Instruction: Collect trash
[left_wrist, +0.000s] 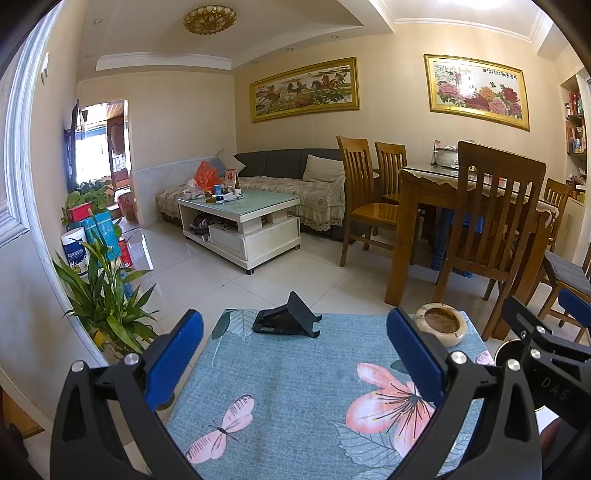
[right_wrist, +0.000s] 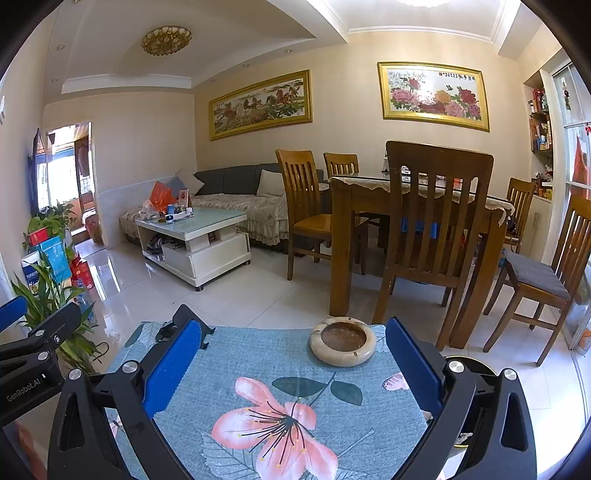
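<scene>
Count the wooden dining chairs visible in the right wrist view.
5: two on the dining table's left side, one nearest the camera, one behind the table at right, one with a grey cushion far right. Others may be hidden.

Left tool (left_wrist: 293, 363), right tool (right_wrist: 293, 369): black frames, blue ribbed pads, silver screws.

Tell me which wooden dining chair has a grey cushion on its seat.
The chair at far right, angled away from the dining table, beside the glass door. The other chairs show bare wooden seats where visible.
</scene>
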